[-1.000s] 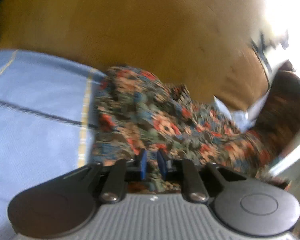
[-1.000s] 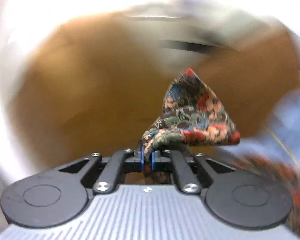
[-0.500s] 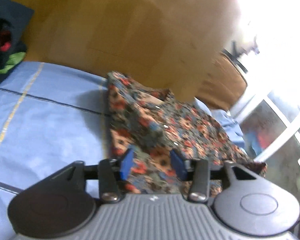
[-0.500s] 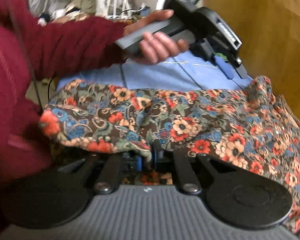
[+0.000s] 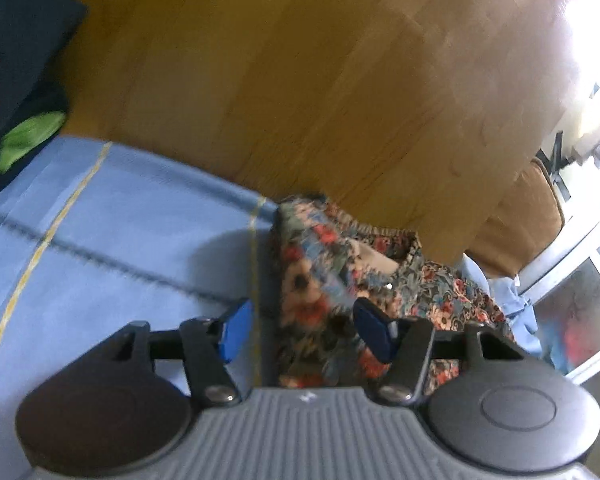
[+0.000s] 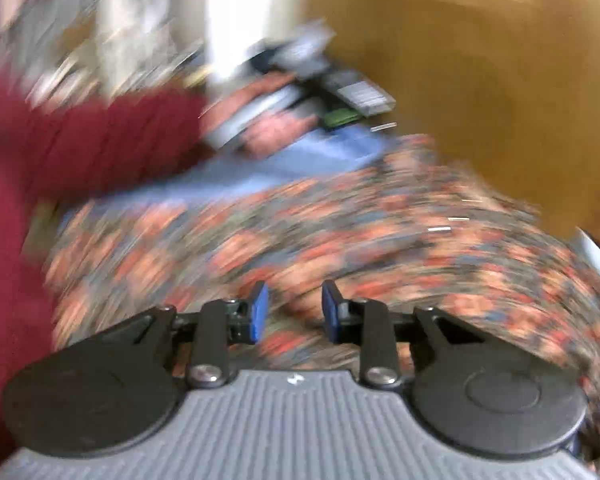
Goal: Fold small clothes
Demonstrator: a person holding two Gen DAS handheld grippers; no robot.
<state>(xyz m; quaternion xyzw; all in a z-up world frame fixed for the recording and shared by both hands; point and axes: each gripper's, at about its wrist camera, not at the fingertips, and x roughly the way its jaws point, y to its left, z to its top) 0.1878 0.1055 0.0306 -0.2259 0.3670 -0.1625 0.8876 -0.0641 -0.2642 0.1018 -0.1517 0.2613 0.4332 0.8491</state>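
The floral garment [image 5: 332, 280] lay partly folded on the blue sheet [image 5: 120, 232]. The left gripper [image 5: 300, 330] and right gripper [image 6: 292, 312], jaws just parted, held nothing; further folds seemingly remained.

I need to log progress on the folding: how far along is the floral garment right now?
Done: the dark floral-print garment lies doubled on the light blue striped cloth, so one fold looks made. In hand: nothing; the left tongs and right tongs have just been opening, pads clear of the fabric. Left: it looks rumpled, so further folds and smoothing probably remain.
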